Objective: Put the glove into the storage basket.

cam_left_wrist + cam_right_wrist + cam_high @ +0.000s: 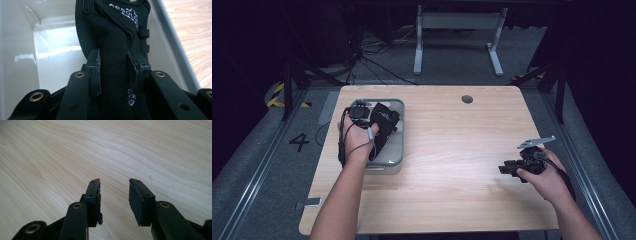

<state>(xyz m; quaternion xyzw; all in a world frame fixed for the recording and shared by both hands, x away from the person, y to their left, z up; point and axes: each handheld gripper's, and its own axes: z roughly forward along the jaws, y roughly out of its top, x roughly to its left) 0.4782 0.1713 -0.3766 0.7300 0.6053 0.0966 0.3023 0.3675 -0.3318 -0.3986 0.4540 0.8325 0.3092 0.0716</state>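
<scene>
— Two pads [96, 71] of the left gripper [115, 72] are pressed against a black neoprene shoe [112, 37], one on each flank; how is the hold to be judged?

— A firm clamp is judged, since the soft fabric is pinched between the jaws and a zip pull hangs down beside the right-hand pad. The shoe is held by its upper part, probably so that it can be set down without being dropped.

— Where is the shoe seen?

— It is seen inside the grey bin [398, 150], which stands near the table's [452, 150] left edge, toward the far left corner. In the high view the shoe [384, 120] is leaned against the bin's right-hand wall, toe end pointing to the far side.

— And the hand's pose?

— The left hand [357, 137] is reached forward over the bin's near rim, wrist bent down, so that the left gripper [371, 131] is pointed into the bin.

— What of the other side?

— The right gripper [113, 195] is held open with nothing between its jaws, above bare wood. It is kept near the table's right edge by the right hand [544, 175], seemingly parked out of the way.
</scene>
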